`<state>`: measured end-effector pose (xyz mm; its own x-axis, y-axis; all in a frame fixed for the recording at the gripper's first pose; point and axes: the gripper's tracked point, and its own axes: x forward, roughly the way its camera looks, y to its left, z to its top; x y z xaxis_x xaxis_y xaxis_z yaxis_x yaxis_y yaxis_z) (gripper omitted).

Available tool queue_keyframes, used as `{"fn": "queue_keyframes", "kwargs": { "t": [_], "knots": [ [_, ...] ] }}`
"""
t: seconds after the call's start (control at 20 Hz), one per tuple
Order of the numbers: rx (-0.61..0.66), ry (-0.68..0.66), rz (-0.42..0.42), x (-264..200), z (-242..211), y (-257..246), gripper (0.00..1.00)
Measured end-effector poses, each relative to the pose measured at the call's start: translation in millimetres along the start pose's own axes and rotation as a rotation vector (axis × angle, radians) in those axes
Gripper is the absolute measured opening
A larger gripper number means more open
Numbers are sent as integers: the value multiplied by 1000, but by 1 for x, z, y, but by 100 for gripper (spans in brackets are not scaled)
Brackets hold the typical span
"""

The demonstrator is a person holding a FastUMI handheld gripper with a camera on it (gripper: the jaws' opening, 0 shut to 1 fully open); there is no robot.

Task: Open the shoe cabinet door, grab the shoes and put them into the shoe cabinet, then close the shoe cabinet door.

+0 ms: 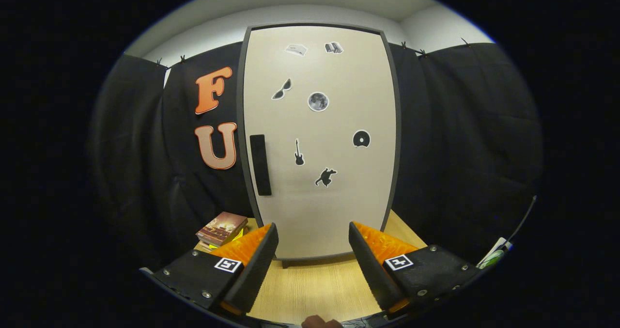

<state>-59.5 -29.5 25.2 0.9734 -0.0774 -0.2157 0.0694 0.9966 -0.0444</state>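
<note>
While the fingers point(314, 250) stand spread wide apart with nothing between them, touching nothing, the risk lies mostly in how they meet the door. They hang above the wooden bench point(315, 289), and straight beyond them rises the shoe cabinet point(319, 139), its pale door point(334, 207) shut flush in a dark frame.

A dark vertical handle point(260, 164) sits along the door's left side, off to the left of the gap between the fingers, so as they now point they would arrive at bare panel rather than at the grip. If they close there they would likely skid on the flat face; if they catch the handle with one finger alone, the pull could slip off or twist the door. A hard tug might also shift the whole cabinet on the bench, since it appears to stand free on small feet. The door will probably hinge at the right and sweep towards the fingers, which calls for room to swing.

Small stickers point(318, 101) dot the door face and offer no hold. Left of the cabinet's foot, just beyond the left finger, lies a short stack of books point(222, 228), close enough to be knocked by a sideways approach to the handle. I see no shoes from this angle, so I cannot tell where they wait. By my reading the task is at its very start, with the door not yet opened.
</note>
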Motion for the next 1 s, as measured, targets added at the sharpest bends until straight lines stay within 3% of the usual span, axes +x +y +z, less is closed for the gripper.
{"fn": "queue_keyframes", "kwargs": {
  "t": [0.4, 0.75, 1.0],
  "knots": [
    [-26, -94, -13, -78, 21, -66, 92],
    [-26, -137, 38, -143, 23, -59, 92],
    [6, -187, -1, -159, 50, -63, 92]
  ]
}}
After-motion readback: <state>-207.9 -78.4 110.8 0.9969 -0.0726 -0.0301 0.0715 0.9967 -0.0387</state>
